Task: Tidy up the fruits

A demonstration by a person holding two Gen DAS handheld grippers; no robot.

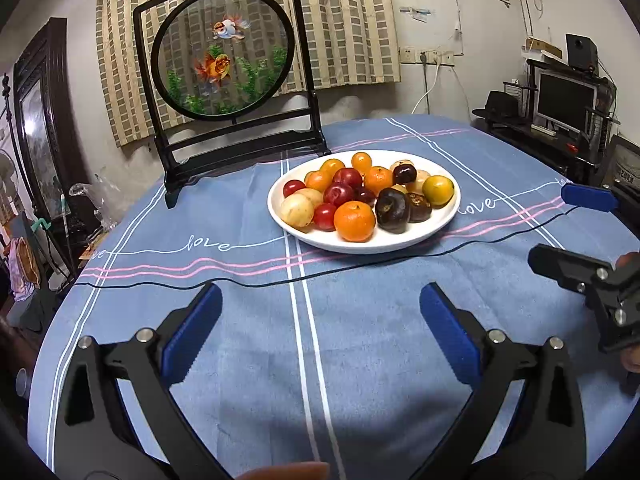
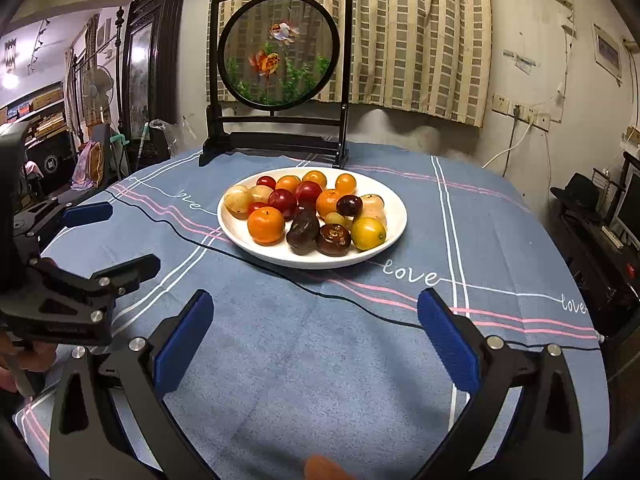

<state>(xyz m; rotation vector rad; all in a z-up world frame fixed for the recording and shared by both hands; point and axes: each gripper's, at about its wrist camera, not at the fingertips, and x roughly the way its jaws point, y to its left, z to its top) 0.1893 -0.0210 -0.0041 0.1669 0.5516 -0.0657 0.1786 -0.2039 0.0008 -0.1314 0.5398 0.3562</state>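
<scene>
A white plate (image 1: 400,242) holds several fruits: an orange mandarin (image 1: 355,221), red plums (image 1: 338,193), dark brown fruits (image 1: 392,210), a yellow-green citrus (image 1: 438,190) and a pale yellow fruit (image 1: 297,210). My left gripper (image 1: 320,308) is open and empty above the blue tablecloth, short of the plate. In the right wrist view the plate (image 2: 384,208) lies ahead, with the mandarin (image 2: 265,225) at its front. My right gripper (image 2: 314,316) is open and empty, also short of the plate. Each gripper shows at the other view's edge.
A black framed goldfish screen (image 1: 224,60) stands on the table behind the plate, also in the right wrist view (image 2: 280,52). A thin black cable (image 1: 360,262) runs across the cloth in front of the plate. A monitor and shelves (image 1: 564,96) stand to the right.
</scene>
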